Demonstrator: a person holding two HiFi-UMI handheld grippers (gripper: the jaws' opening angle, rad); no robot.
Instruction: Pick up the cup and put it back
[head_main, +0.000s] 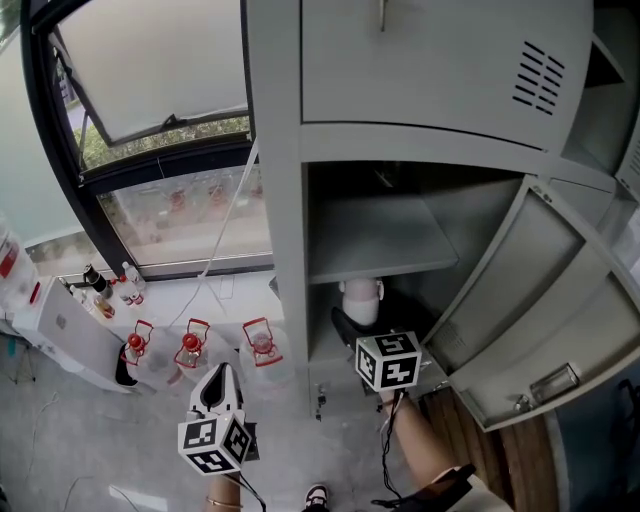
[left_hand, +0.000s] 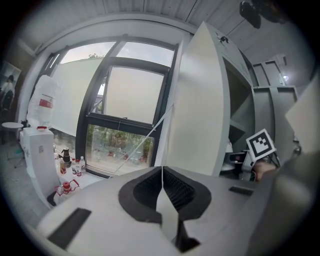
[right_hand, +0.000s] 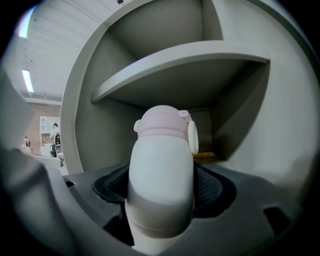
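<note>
At eight o'clock in your head view, a row of clear jugs with red handles (head_main: 190, 348) stands on the floor under the window (head_main: 150, 70), well apart from the job. Near seven o'clock, your left gripper (left_hand: 161, 175) hangs with its jaws pressed together on nothing, pointing toward the window. I read that as parked out of the way, since one claw is enough for this cup. Moving right, the grey locker (head_main: 275, 200) fills the middle, its lower compartment open beneath a shelf (head_main: 375, 240). Just past centre toward five o'clock, your right gripper (right_hand: 162, 189) is clamped on the white cup (right_hand: 162, 145) with the pink lid. The ribbed pads sit against both sides of the body, well below the lid, which should keep it upright. The cup is at the mouth of that lower compartment, under the shelf edge. Neither view shows whether its base touches the compartment floor, or whether you are lifting it out or setting it back. At four o'clock the locker door (head_main: 540, 300) is swung wide, which gives your forearm room.
</note>
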